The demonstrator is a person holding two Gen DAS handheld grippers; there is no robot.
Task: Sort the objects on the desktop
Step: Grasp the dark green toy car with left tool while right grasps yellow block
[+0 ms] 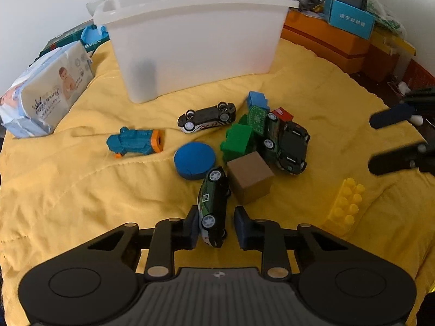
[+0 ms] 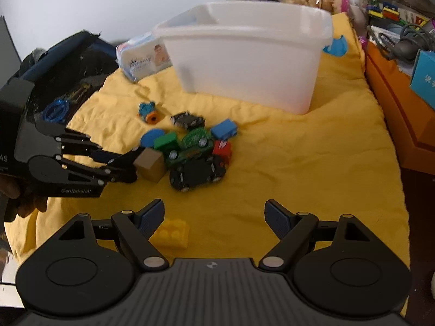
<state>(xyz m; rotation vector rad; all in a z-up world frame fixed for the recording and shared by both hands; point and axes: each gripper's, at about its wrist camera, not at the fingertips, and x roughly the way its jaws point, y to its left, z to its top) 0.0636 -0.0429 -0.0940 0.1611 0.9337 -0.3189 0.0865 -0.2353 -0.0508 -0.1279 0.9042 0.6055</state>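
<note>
Left gripper [image 1: 214,226], jaws parted, straddling a green-and-white toy car [image 1: 213,206] tipped on its side on the yellow cloth [image 1: 81,190]; left pad touching the car, right pad apart from it. Just beyond the car: brown cube [image 1: 250,176] and blue disc [image 1: 194,160]. Farther: green block [image 1: 238,141], black toy car [image 1: 292,146], overturned toy car [image 1: 208,116], blue block [image 1: 258,100]. Left: blue-and-orange toy [image 1: 136,141]. Far centre: white plastic bin [image 1: 195,43]. Right gripper [image 2: 214,217], jaws spread wide, gripping nothing; yellow brick [image 2: 172,232] lying beside its left finger.
</note>
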